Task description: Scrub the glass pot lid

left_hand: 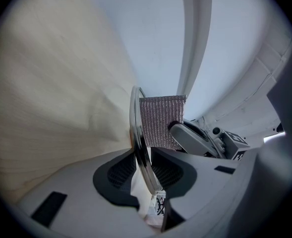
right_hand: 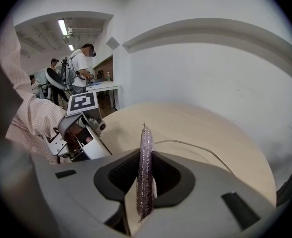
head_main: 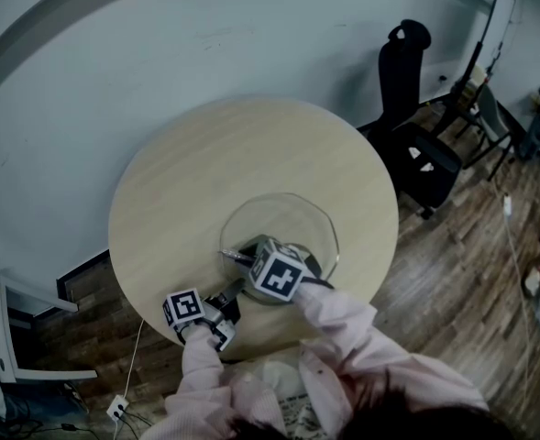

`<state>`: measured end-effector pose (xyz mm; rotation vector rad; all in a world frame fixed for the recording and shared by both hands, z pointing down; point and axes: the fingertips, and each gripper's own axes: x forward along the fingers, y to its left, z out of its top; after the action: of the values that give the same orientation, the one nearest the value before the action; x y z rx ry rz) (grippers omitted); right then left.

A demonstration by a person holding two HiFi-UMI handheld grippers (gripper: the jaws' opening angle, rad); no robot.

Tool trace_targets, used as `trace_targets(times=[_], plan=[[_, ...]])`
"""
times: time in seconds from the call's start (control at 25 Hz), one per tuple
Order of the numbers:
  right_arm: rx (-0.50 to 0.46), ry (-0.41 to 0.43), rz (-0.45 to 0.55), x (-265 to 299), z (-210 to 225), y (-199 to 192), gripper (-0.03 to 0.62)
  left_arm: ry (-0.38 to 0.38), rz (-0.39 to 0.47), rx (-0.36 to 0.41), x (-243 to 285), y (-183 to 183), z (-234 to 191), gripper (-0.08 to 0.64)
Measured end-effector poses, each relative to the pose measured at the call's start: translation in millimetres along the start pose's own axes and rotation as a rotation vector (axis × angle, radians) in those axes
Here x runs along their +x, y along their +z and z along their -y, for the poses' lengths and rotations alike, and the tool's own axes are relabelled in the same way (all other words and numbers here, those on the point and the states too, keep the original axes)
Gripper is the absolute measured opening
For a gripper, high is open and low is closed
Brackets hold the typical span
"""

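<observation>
Your left tongs [head_main: 232, 292] [left_hand: 143, 170] are partly spread and pinch the metal rim of the round glass pot lid [head_main: 292, 216] [left_hand: 135, 125]. The rim runs straight through the gap, with a ribbed pad [left_hand: 122, 170] on each side of it. They hold it at the lid's near-left edge.

Your right tongs [head_main: 251, 251] [right_hand: 145, 175] are closed narrowly on a thin, glittery silver-purple mesh scrub pad [head_main: 236, 257] [left_hand: 161, 120] [right_hand: 145, 167]. The pad stands on edge between the tongs, and its tip pokes out past them. In the left gripper view the pad hangs flat beside the lid's face, just past the rim. You cannot tell from these views whether it presses on the glass.

The lid sits on the round, pale wooden worktop [head_main: 205, 159] [left_hand: 46, 93] [right_hand: 185, 120], from about the middle towards your near side. In the right gripper view its rim [right_hand: 198, 146] shows as a thin arc curving off to the right.

A wide band of worktop runs beyond the lid to the far and left sides, up to the curved edge. The band is narrower on the right. The near edge is close under your left tongs. A pale wall [head_main: 159, 35] stands past the far edge. A black office chair [head_main: 414, 122] stands on the wooden plank floor [head_main: 453, 273] at the far right, well apart from the lid.
</observation>
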<state>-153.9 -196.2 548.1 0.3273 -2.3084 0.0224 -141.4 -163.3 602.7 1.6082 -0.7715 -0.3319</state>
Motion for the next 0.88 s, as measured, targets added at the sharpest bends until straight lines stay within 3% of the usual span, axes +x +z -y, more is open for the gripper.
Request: trace_targets(times=[0.88], plan=[[-0.047, 0.047, -0.026, -9, -16, 2, 0.077, -0.006, -0.002, 0.013, -1, 0, 1, 0.094]])
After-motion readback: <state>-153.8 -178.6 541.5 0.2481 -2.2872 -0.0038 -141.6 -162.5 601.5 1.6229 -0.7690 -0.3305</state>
